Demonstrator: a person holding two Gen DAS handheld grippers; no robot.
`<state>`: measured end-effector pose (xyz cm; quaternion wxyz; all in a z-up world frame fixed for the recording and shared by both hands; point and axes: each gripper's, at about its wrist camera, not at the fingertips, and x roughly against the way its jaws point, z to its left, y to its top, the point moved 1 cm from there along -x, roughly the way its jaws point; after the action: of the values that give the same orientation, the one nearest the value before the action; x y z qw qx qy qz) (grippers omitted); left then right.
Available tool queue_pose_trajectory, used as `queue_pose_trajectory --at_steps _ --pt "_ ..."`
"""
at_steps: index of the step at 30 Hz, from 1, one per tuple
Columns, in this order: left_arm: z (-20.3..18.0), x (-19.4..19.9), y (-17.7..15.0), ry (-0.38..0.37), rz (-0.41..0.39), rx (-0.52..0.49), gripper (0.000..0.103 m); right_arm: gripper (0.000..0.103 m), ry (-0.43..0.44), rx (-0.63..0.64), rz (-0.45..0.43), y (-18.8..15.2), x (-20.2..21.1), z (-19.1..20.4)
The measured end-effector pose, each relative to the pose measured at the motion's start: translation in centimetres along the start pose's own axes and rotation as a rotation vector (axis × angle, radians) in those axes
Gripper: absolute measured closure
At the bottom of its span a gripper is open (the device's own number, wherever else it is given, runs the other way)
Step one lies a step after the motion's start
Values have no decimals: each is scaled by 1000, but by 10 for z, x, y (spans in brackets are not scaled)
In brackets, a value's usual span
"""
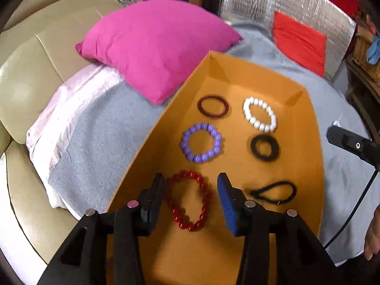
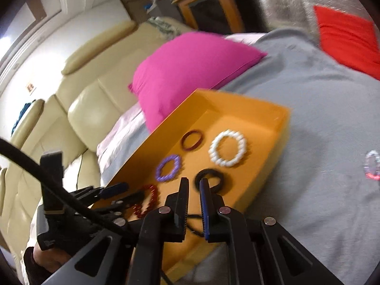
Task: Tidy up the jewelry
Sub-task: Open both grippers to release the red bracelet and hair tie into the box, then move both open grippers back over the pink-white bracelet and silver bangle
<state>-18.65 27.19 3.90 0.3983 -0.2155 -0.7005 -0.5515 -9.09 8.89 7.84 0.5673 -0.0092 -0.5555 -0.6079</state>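
Note:
An orange tray point(image 1: 306, 166) on a grey blanket holds a dark red bangle point(image 1: 213, 106), a white bead bracelet point(image 1: 259, 114), a purple bead bracelet point(image 1: 201, 142), a black scrunchie point(image 1: 264, 147), a thin black hair tie point(image 1: 275, 192) and a red bead bracelet point(image 1: 188, 200). My left gripper point(image 1: 191, 180) is open above the red bracelet, empty. My right gripper point(image 2: 194, 185) hovers over the tray's near edge point(image 2: 282, 137), its jaws a narrow gap apart with nothing between them. A pink-and-clear bracelet point(image 2: 372, 168) lies on the blanket right of the tray.
A pink pillow point(image 1: 156, 45) lies behind the tray's left side. A red cushion point(image 1: 299, 42) leans at the back right. A cream leather sofa point(image 1: 28, 71) runs along the left. The grey blanket point(image 2: 320, 95) spreads right of the tray.

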Motion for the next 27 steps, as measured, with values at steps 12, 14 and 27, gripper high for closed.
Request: queue_pose_trajectory --at_steps 12,14,27 --pt "-72 51 18 -36 -315 -84 34 90 -145 -236 -75 -2 66 -102" --pt "-89 56 17 -51 -344 -117 32 82 -164 -262 -86 -6 79 -117" --pt "-209 46 -4 -126 -326 -335 29 76 -280 -424 -124 -44 145 -196"
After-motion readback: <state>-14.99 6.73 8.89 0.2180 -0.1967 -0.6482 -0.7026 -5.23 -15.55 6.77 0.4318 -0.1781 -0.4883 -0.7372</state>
